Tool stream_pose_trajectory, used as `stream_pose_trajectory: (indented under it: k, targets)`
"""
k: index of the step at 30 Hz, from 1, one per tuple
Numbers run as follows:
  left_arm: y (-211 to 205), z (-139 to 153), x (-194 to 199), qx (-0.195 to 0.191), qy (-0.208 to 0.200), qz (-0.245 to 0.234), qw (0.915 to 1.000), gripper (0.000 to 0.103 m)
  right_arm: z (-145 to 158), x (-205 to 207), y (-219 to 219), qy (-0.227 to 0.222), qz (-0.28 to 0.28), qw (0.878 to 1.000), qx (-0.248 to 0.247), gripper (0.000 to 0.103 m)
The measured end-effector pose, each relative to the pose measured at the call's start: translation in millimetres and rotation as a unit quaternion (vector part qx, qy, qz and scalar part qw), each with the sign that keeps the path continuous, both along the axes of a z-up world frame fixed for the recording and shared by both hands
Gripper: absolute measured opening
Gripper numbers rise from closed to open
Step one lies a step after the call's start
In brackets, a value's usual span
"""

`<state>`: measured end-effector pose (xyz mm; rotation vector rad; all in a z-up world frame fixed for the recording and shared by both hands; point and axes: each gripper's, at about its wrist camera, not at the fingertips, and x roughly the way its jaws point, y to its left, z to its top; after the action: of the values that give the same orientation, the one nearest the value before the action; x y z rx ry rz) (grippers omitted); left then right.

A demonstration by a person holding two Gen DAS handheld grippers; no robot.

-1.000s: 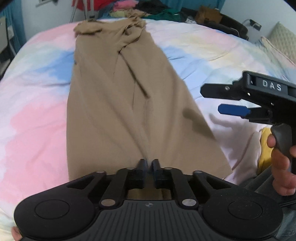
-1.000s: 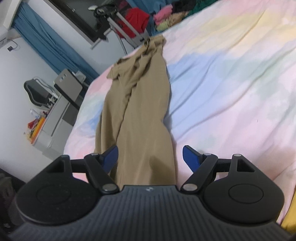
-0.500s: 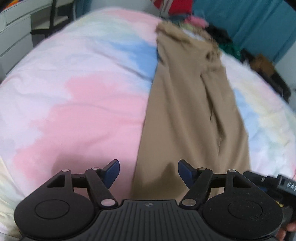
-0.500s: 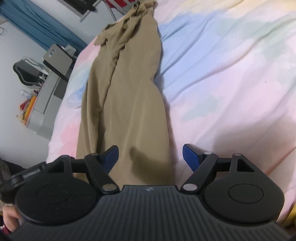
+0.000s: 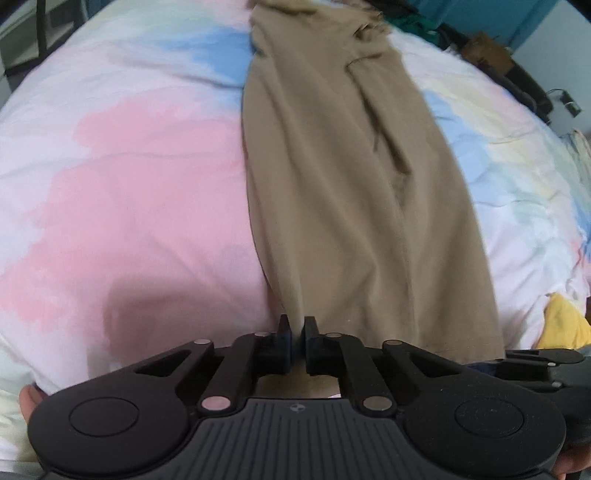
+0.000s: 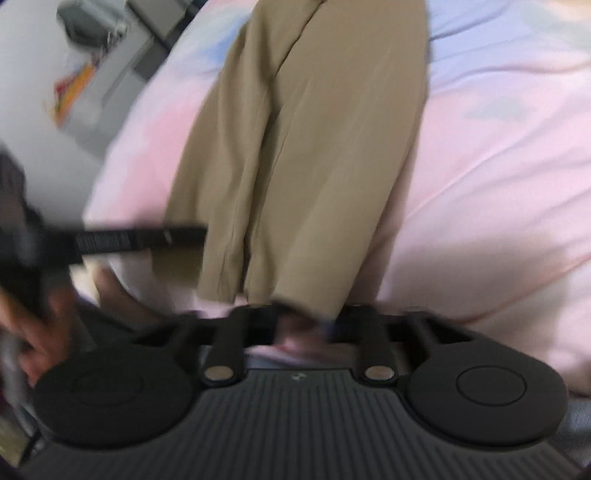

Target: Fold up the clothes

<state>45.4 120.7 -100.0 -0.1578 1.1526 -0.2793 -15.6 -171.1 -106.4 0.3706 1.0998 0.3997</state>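
A long tan garment [image 5: 351, 184] lies lengthwise on the pastel bedsheet [image 5: 129, 203], its hem nearest me. My left gripper [image 5: 295, 332] is shut on the hem close to its left corner, and a ridge of fabric rises from between the pads. In the blurred right wrist view the same garment [image 6: 325, 147] runs away from my right gripper [image 6: 306, 319], which is shut on the hem near the right corner. The left gripper's body [image 6: 140, 240] shows as a black bar at the garment's left edge. Part of the right gripper's body [image 5: 543, 362] shows at the hem's right end.
A yellow cloth [image 5: 565, 325] lies at the bed's near right edge. Mixed clothes [image 5: 413, 22] are piled beyond the far end. Grey furniture [image 6: 110, 66] stands off the bed's left side. A hand [image 6: 33, 332] holds the left gripper's handle.
Half a second ago both grippers stood open over the hem. Both have dropped to the hem and shut on it, left near the left corner, right near the right.
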Motion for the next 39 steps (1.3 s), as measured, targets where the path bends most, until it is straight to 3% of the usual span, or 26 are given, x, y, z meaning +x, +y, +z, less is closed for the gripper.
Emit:
stream_pose_trajectory:
  k: [4,9,14,19,23,28,32,39]
  targets:
    - [19,22,-11,-0.062,-0.045,0.028,0.9966,0.004,21,-17,3,-0.043,0.002,0.998,-0.035,0.005]
    - [46,66,-28,-0.183,-0.119,0.062,0.9739,0.004,78,-19,-41,-0.122,-0.066,0.99,0.019,0.005]
    - [44,123,-41,-0.215,-0.197,0.068,0.954,0.003,138,-27,-66,-0.191,-0.09,0.975,0.07,0.005]
    - [35,158,-65,-0.244,-0.231,0.064,0.9399,0.003,175,-49,-67,-0.242,-0.087,0.963,0.082,0.005]
    - [39,164,-111,-0.265,-0.229,0.063,0.9344,0.003,187,-85,-71,-0.266,-0.075,0.957,0.087,0.005]
    - [46,158,-150,-0.285,-0.215,0.07,0.9317,0.003,177,-115,-71,-0.264,-0.074,0.956,0.107,0.005]
    - [47,152,-132,-0.275,-0.209,0.079,0.9351,0.004,169,-97,-65,-0.257,-0.083,0.957,0.109,0.005]
    - [41,158,-44,-0.254,-0.214,0.089,0.9389,0.004,168,-21,-54,-0.269,-0.105,0.954,0.082,0.005]
